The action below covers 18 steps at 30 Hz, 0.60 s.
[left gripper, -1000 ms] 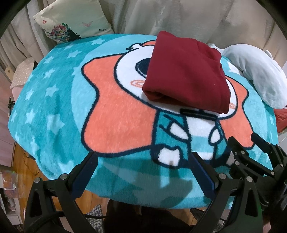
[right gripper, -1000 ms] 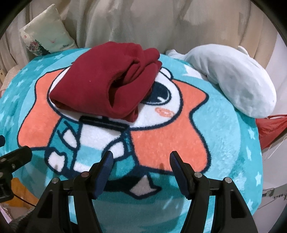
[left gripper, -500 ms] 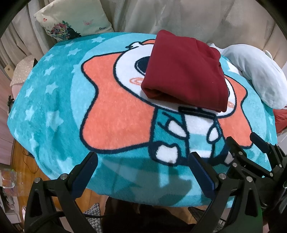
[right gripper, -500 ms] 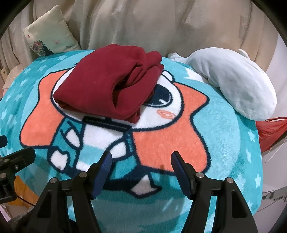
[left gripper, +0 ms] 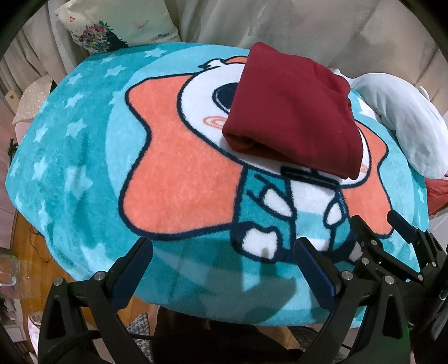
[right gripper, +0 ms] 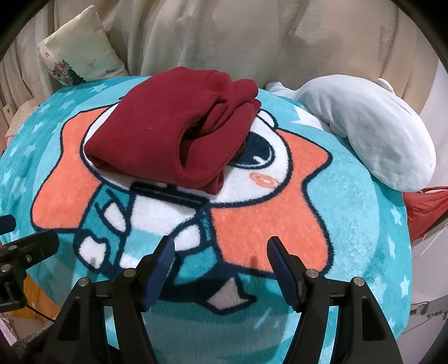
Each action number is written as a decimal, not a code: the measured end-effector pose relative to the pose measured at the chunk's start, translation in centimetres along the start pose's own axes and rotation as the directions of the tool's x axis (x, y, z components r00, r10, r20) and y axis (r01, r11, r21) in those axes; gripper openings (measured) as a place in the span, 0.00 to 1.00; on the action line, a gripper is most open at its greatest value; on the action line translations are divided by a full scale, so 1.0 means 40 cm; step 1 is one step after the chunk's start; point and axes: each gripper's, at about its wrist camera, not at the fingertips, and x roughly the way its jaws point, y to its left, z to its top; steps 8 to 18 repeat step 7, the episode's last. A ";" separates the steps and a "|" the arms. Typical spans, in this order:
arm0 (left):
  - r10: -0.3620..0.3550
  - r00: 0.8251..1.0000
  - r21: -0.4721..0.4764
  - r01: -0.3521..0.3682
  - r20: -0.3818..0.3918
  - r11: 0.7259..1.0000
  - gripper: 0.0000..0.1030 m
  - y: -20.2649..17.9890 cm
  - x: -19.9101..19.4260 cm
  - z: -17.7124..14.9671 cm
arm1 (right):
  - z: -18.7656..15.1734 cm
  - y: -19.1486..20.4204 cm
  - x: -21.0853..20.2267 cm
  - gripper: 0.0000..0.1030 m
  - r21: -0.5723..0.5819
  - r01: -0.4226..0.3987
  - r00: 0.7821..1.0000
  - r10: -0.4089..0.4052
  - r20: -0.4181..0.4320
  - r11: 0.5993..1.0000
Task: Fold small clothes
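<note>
A dark red garment (left gripper: pixel 294 112) lies folded into a thick bundle on the teal cartoon blanket (left gripper: pixel 84 156). In the right wrist view the garment (right gripper: pixel 168 134) shows its layered open end facing right. My left gripper (left gripper: pixel 224 252) is open and empty, held back over the blanket's near edge, well short of the garment. My right gripper (right gripper: pixel 221 252) is open and empty, also near the front edge. The right gripper shows at the lower right of the left wrist view (left gripper: pixel 392 232).
A pale blue-white plush cushion (right gripper: pixel 364 131) lies at the blanket's far right. A floral pillow (left gripper: pixel 112 25) leans at the back left against beige drapes (right gripper: pixel 252 36). A red bag (right gripper: pixel 425 207) sits off the right edge. Wooden floor (left gripper: pixel 25 238) shows lower left.
Both grippers have drawn back slightly and lifted; the garment sits a little lower in the right wrist view. The garment itself has not moved.
</note>
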 end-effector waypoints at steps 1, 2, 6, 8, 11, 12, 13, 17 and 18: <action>-0.002 1.000 -0.001 0.002 0.002 1.000 0.97 -0.001 0.001 0.001 | -0.001 0.001 0.000 0.70 0.001 0.000 1.000 0.000 -0.001 1.000; -0.002 1.000 -0.001 0.002 0.005 1.000 0.97 -0.003 0.002 0.002 | -0.002 0.001 0.001 0.70 0.003 -0.001 1.000 0.001 -0.003 1.000; 0.009 1.000 0.000 -0.009 0.005 1.000 0.97 -0.009 0.009 0.008 | 0.004 -0.004 0.014 0.70 0.002 -0.006 1.000 0.006 -0.011 1.000; 0.009 1.000 -0.001 -0.009 0.007 1.000 0.97 -0.011 0.010 0.011 | 0.005 -0.005 0.015 0.70 0.001 -0.007 1.000 0.007 -0.012 1.000; 0.009 1.000 -0.001 -0.009 0.007 1.000 0.97 -0.011 0.010 0.011 | 0.005 -0.005 0.015 0.70 0.001 -0.007 1.000 0.007 -0.012 1.000; 0.009 1.000 -0.001 -0.009 0.007 1.000 0.97 -0.011 0.010 0.011 | 0.005 -0.005 0.015 0.70 0.001 -0.007 1.000 0.007 -0.012 1.000; 0.009 1.000 -0.001 -0.009 0.007 1.000 0.97 -0.011 0.010 0.011 | 0.005 -0.005 0.015 0.70 0.001 -0.007 1.000 0.007 -0.012 1.000; 0.009 1.000 -0.001 -0.009 0.007 1.000 0.97 -0.011 0.010 0.011 | 0.005 -0.005 0.015 0.70 0.001 -0.007 1.000 0.007 -0.012 1.000; 0.009 1.000 -0.001 -0.009 0.007 1.000 0.97 -0.011 0.010 0.011 | 0.005 -0.005 0.015 0.70 0.001 -0.007 1.000 0.007 -0.012 1.000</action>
